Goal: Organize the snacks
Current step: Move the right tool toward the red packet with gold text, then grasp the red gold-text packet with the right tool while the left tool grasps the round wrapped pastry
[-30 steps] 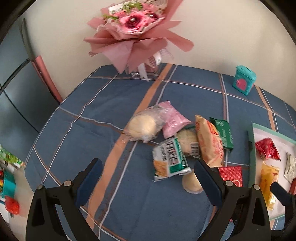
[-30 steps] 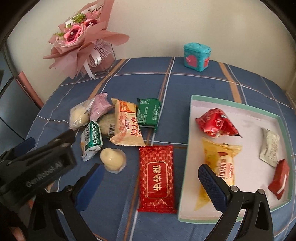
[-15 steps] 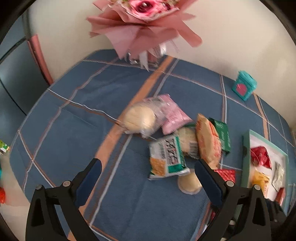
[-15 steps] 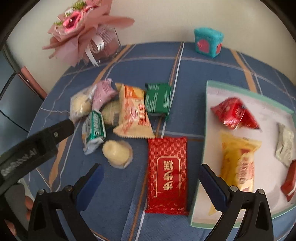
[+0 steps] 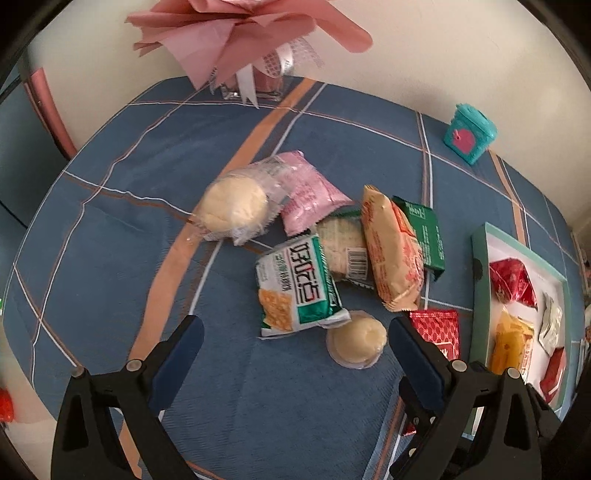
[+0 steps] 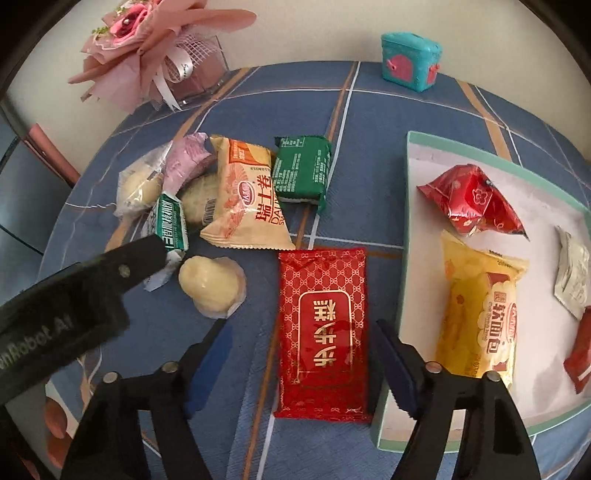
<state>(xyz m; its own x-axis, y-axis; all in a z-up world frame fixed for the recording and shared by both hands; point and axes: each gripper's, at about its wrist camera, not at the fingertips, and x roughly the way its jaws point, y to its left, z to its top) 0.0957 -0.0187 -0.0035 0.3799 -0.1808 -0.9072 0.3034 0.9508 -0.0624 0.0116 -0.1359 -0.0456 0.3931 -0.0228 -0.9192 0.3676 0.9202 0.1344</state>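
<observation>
While both tongs (image 5: 295, 334) (image 6: 301, 341) gape empty, only right view shows bouquet (image 6: 125, 26) blooms.

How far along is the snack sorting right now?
Partly done. The white tray with the teal rim already holds a few packets, among them a crumpled red foil one and a yellow bread packet. Nothing is in hand: both the left tongs and right tongs are open, the right straddling the flat red packet. About seven other snacks remain on the cloth.
</observation>
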